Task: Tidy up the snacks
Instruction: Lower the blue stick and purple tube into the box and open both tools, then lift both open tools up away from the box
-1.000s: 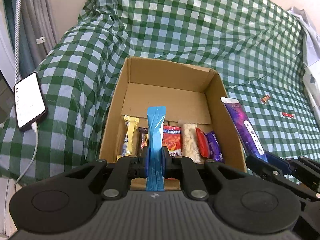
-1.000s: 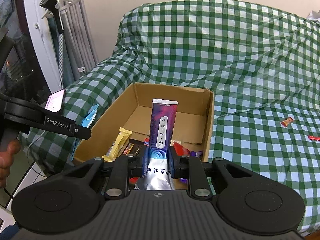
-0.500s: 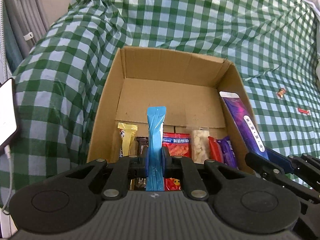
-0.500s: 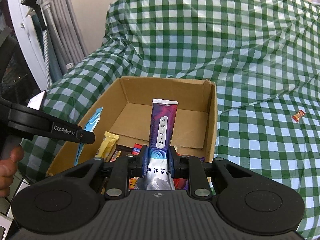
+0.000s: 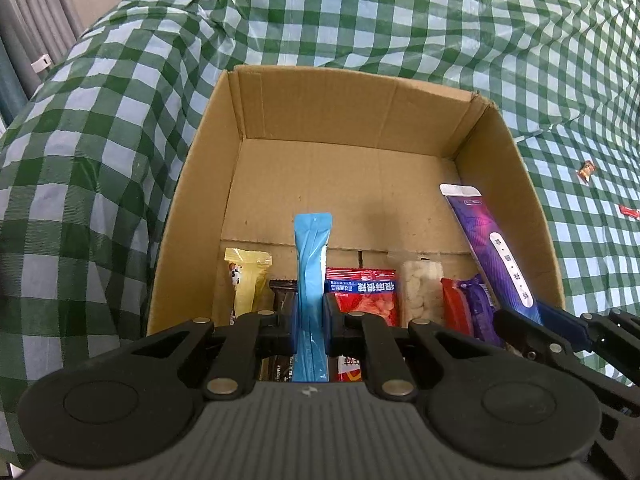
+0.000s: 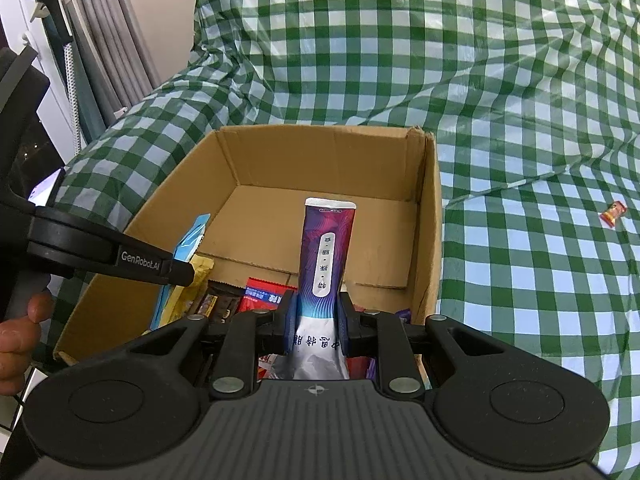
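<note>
Left gripper (image 5: 311,322) clamped on blue snack sachet (image 5: 312,264), held upright between the pads, over the near end of the cardboard box (image 5: 356,108). Right gripper (image 6: 318,322) clamped on purple-and-silver pouch (image 6: 326,256), also upright, above the box's near right part; seen from the left wrist, same pouch (image 5: 492,248) leaning against the right wall side of the box. Compared with a second ago: box larger and more central in both views, both grippers closer in over its opening; phone gone from the left view, only a sliver (image 6: 46,190) at the left edge of the right view. Grip on both packets unchanged. Inside the box, along the near wall, a row of packets: yellow wrapper (image 5: 246,280), dark chocolate bar (image 5: 282,292), red packet with white print (image 5: 366,296), clear pack of pale pieces (image 5: 422,296), red wrapper (image 5: 454,304), purple wrapper (image 5: 478,304). Far half of box floor bare cardboard. Box resting on green-and-white checked cloth (image 5: 360,20) over a sofa. Two small wrapped candies on the cloth to the right, well apart from the box: orange one (image 6: 612,213), red one (image 5: 629,211). Person's hand (image 6: 18,344) on the left gripper's handle at the left edge of the right view.
</note>
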`<move>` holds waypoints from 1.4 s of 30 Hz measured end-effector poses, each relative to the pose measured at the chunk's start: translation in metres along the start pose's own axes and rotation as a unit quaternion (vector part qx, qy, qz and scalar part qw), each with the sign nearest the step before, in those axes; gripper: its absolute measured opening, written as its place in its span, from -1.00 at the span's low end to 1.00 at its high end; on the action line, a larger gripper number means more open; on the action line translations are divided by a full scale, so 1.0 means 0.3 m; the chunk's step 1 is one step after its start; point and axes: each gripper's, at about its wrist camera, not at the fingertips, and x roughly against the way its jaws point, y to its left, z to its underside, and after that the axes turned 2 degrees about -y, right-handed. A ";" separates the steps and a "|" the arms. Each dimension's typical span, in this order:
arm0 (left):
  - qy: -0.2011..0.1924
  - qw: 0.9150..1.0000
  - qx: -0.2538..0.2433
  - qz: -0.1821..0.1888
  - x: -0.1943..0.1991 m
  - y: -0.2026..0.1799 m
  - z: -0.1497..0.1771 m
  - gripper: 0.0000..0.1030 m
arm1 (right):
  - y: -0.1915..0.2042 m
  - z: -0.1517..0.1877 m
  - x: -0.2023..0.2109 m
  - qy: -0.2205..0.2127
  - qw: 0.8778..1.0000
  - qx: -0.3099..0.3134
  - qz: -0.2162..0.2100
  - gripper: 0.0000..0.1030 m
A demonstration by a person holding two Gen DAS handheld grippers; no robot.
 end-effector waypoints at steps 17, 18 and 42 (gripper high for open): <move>0.011 0.999 0.007 -0.034 -0.019 0.026 -0.009 1.00 | -0.016 -0.020 -0.037 0.003 1.000 -0.012 0.000 0.01; -0.006 0.999 0.009 -0.036 0.010 0.030 -0.001 0.99 | -0.012 -0.022 -0.028 0.001 1.000 -0.012 0.000 0.13; -0.049 0.999 -0.007 -0.019 0.499 0.030 0.424 0.99 | 0.173 0.199 0.480 -0.041 0.999 0.011 -0.005 0.88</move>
